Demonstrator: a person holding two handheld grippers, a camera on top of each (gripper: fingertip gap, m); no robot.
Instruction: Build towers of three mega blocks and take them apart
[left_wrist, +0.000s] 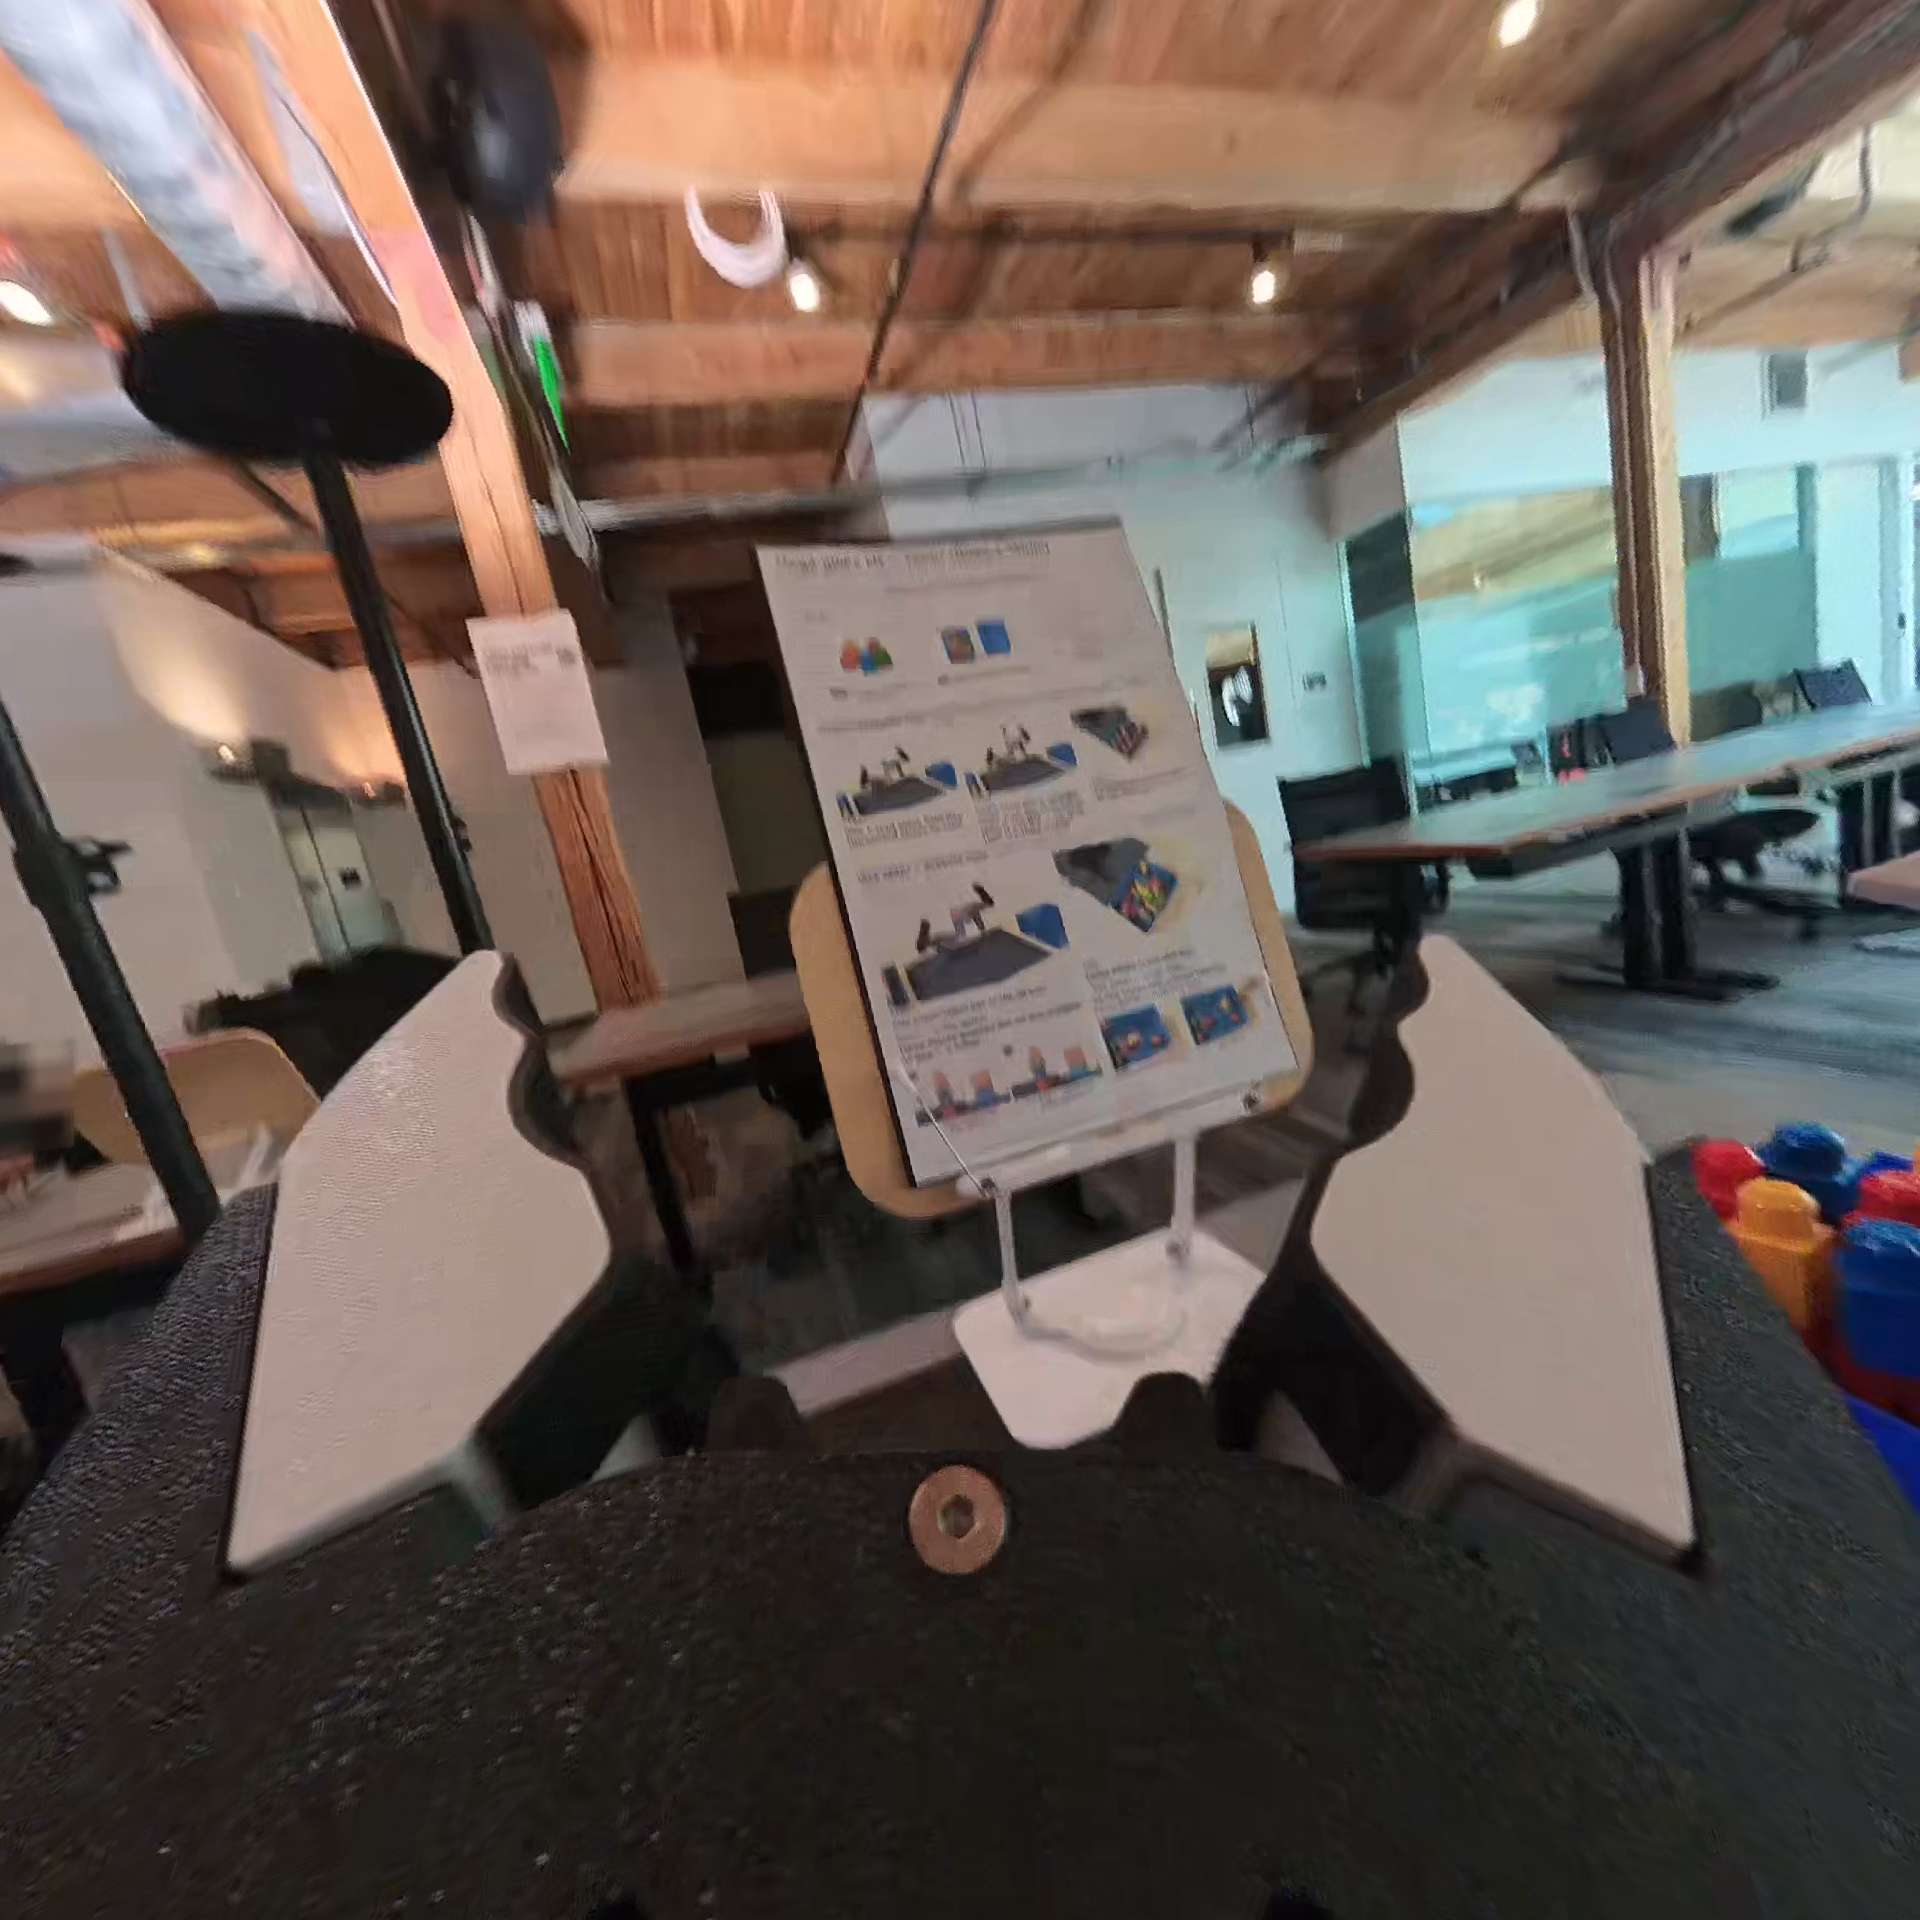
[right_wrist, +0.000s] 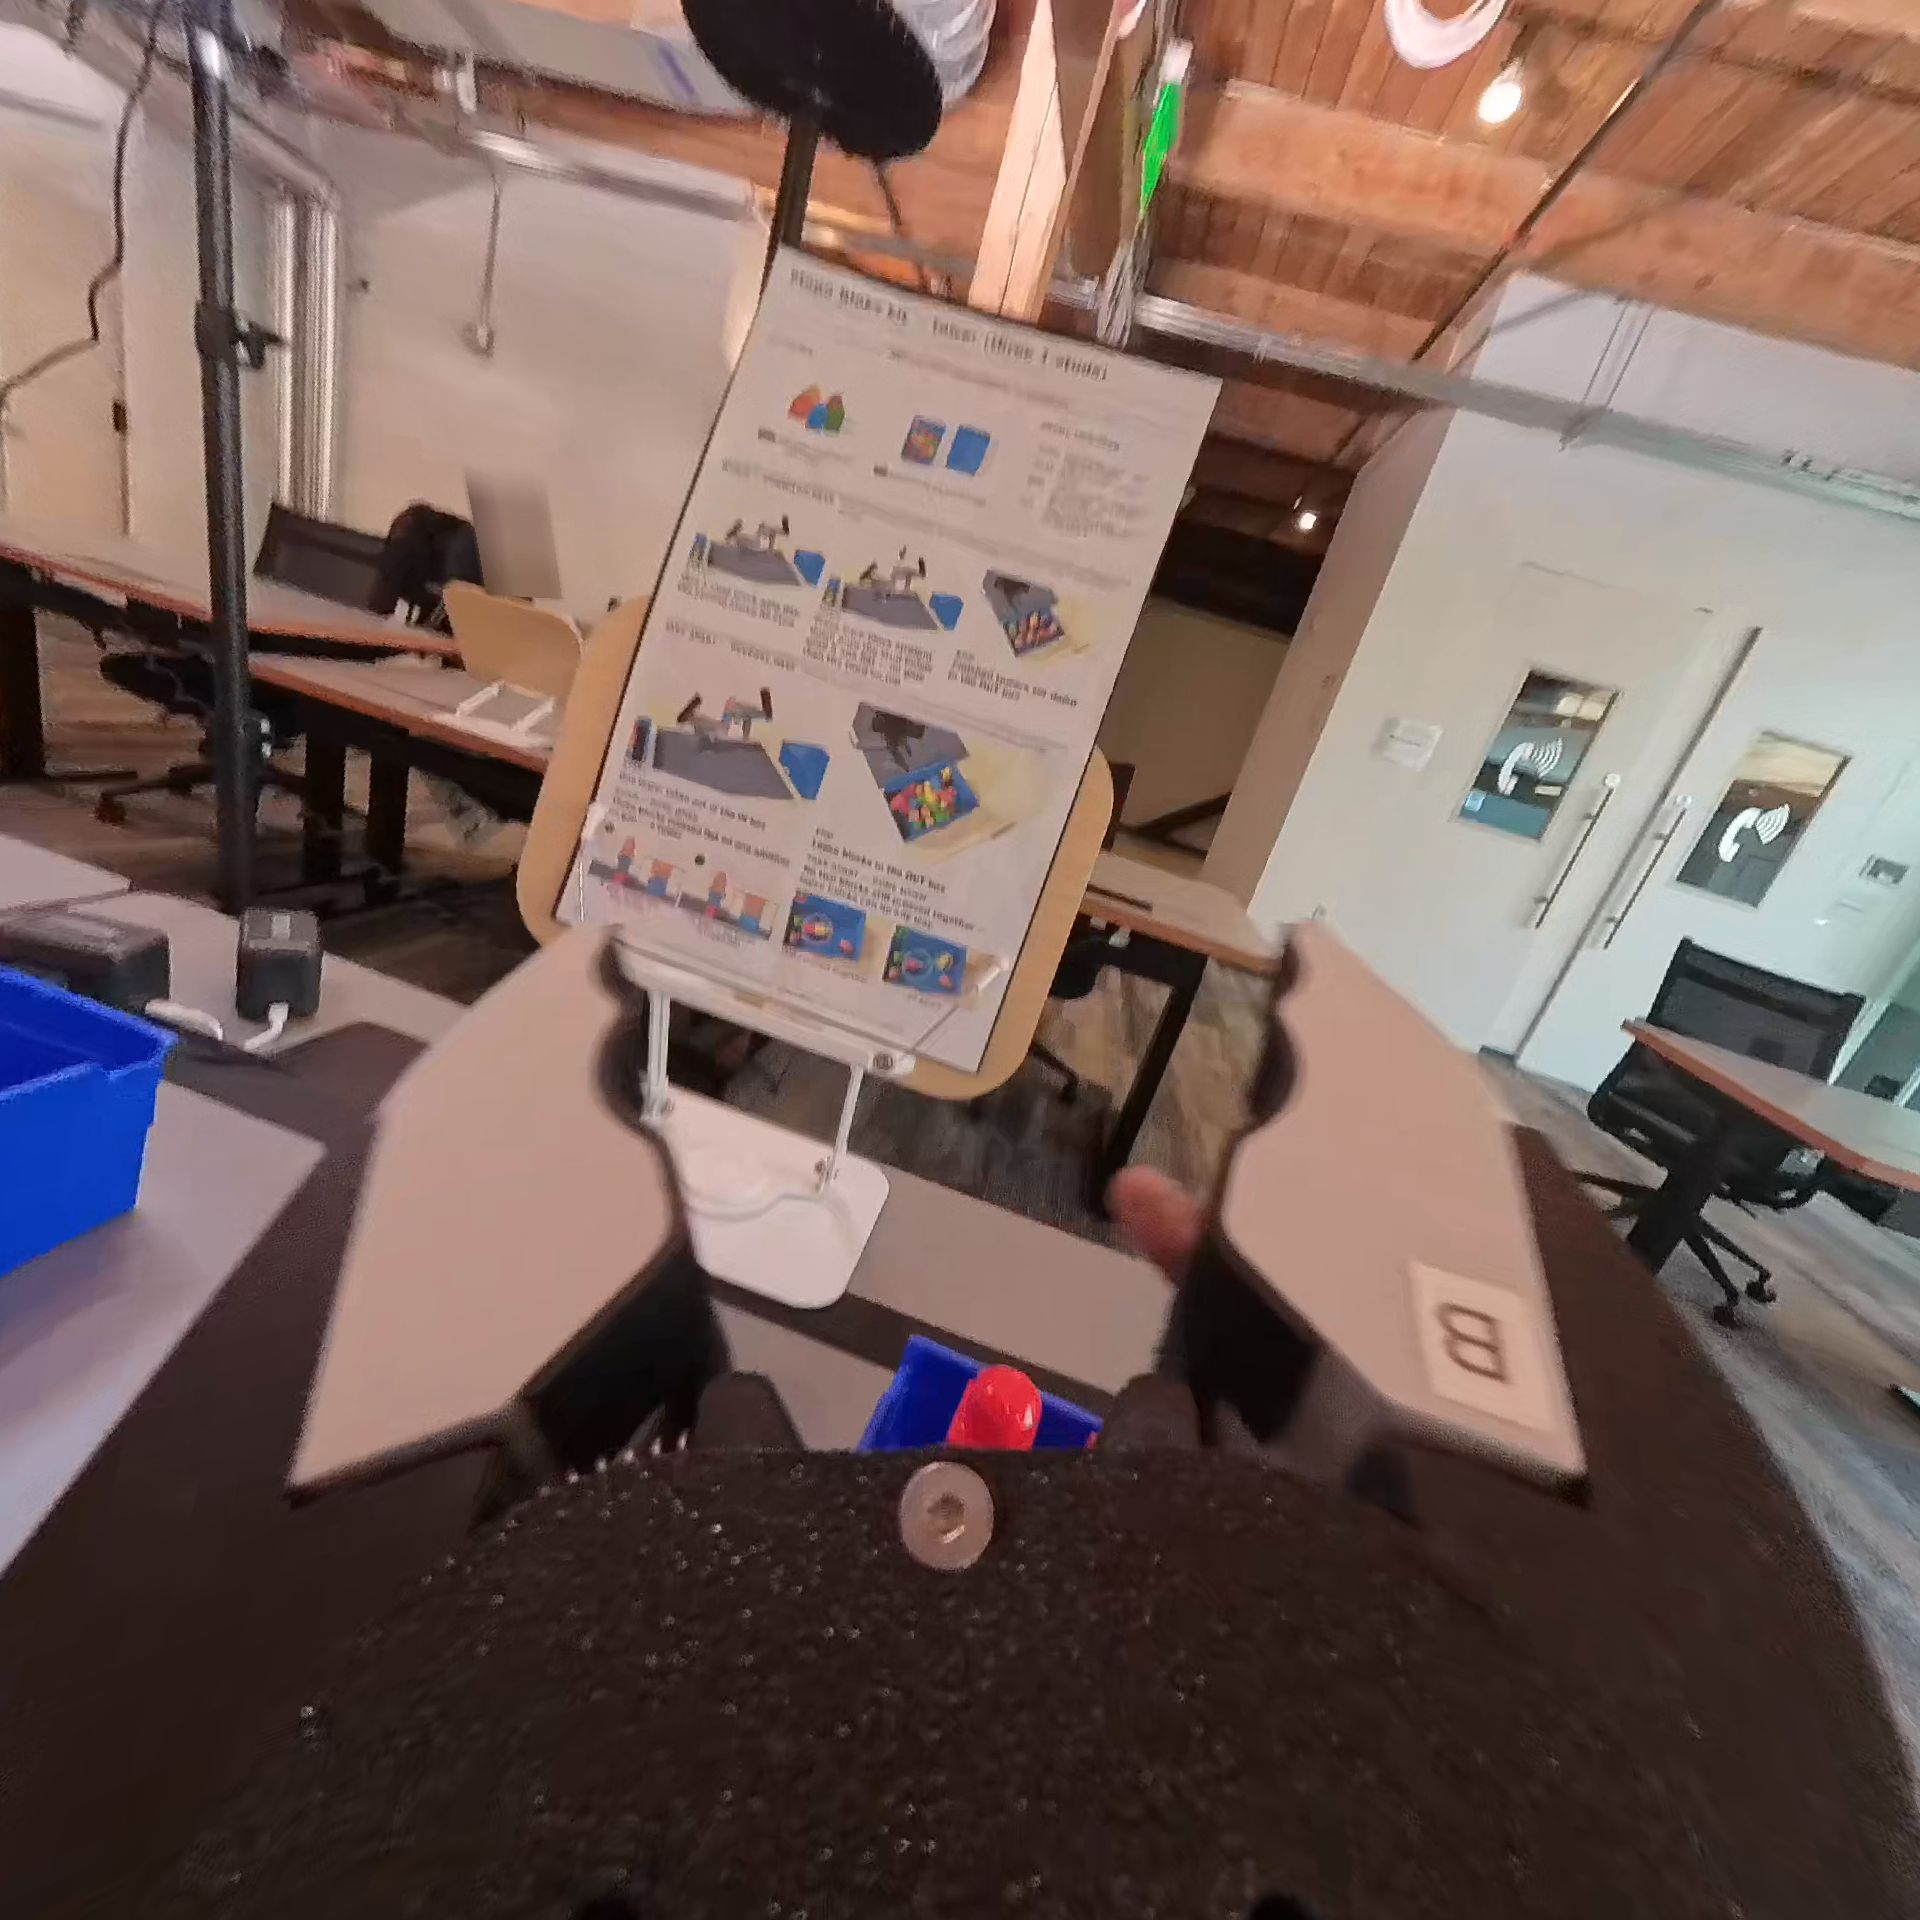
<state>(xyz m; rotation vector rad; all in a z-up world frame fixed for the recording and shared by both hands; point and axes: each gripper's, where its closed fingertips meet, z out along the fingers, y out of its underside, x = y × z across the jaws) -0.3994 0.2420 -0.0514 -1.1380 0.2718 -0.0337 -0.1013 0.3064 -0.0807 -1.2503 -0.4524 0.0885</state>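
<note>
We judge that no tower is begun: both tools are raised and aimed at the room, so the step in hand is the 1st reach for a block. To do it well, we would tip each tool down until the blocks sit between its fingers, choose 1 block lying free at the top of the heap, and close across its flat sides rather than its stud. Going left to right in the left wrist view, a black stand (left_wrist: 343, 644) rises at 10 o'clock, the instruction sheet (left_wrist: 1029, 842) on its clear holder stands at 12 o'clock, and the mega blocks (left_wrist: 1829, 1236), red, orange and blue, are heaped at 3 o'clock at the frame edge. Our left gripper (left_wrist: 956, 1049) is spread wide and holds nothing; its fingers touch nothing. In the right wrist view, an empty blue bin (right_wrist: 73, 1101) sits at 9 o'clock, and a 2nd blue bin (right_wrist: 925, 1392) with a red block (right_wrist: 995, 1408) peeks up at 6 o'clock, just past the tool's body. Our right gripper (right_wrist: 940, 1029) is likewise spread wide and empty, with a fingertip (right_wrist: 1148, 1216) of the person showing beside its right finger.
</note>
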